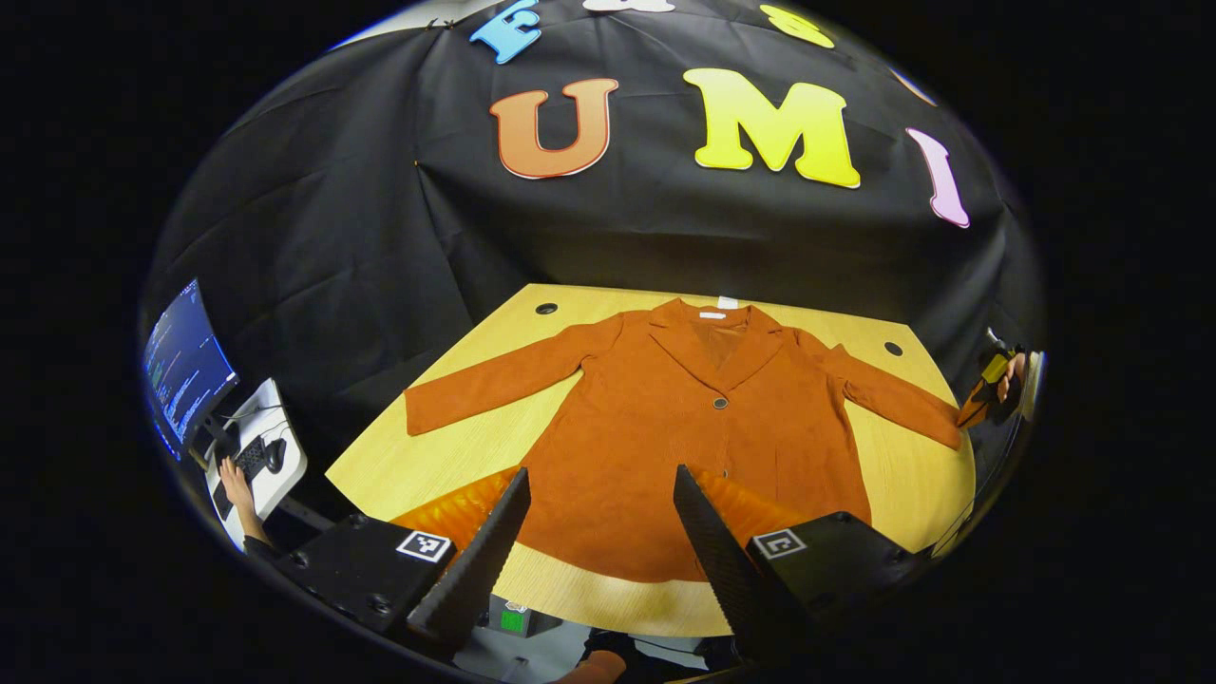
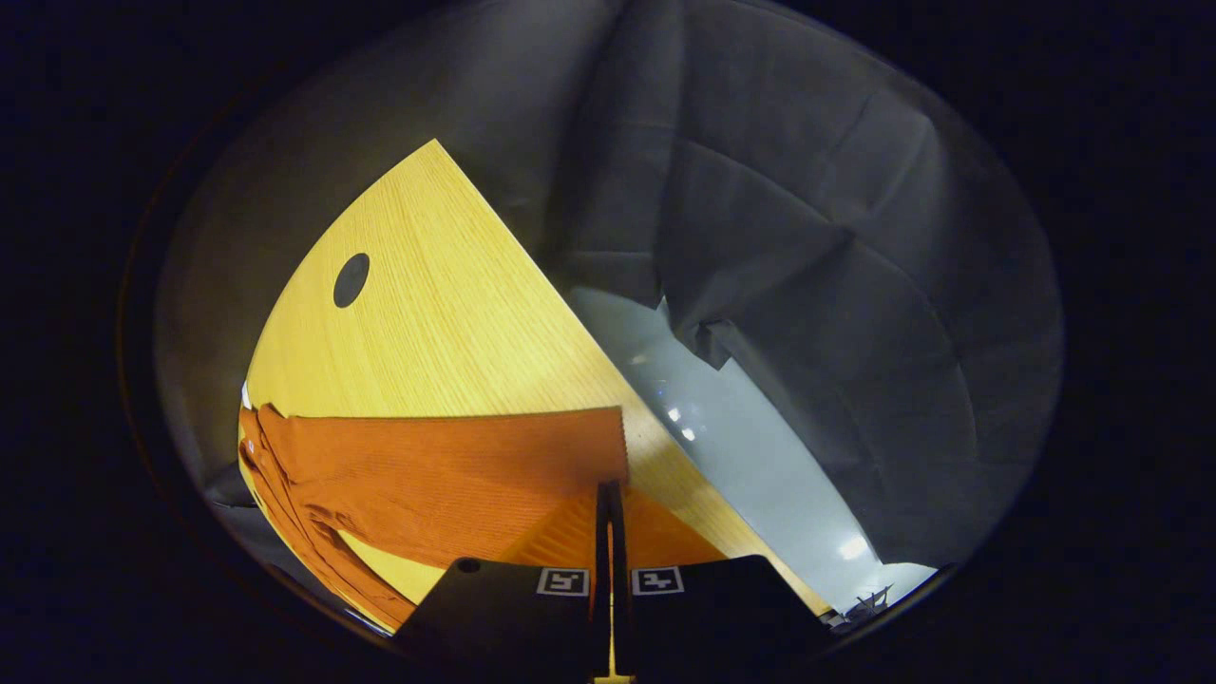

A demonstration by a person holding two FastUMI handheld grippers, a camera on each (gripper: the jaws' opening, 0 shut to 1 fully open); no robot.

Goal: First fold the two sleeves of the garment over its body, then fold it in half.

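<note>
Rust jacket (image 1: 684, 427) flat on table (image 1: 446, 456); left tool (image 1: 598, 532) spread wide above hem, right tool (image 2: 608, 503) clenched by cuff.

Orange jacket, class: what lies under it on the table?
The orange jacket lies spread flat on the wooden table, sleeves outstretched. Bare wood shows around it; whatever is beneath the fabric is covered.

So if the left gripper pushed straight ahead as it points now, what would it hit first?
Probably the orange jacket: the open left gripper points at its lower body, lying flat on the table. Depth is unclear.
</note>
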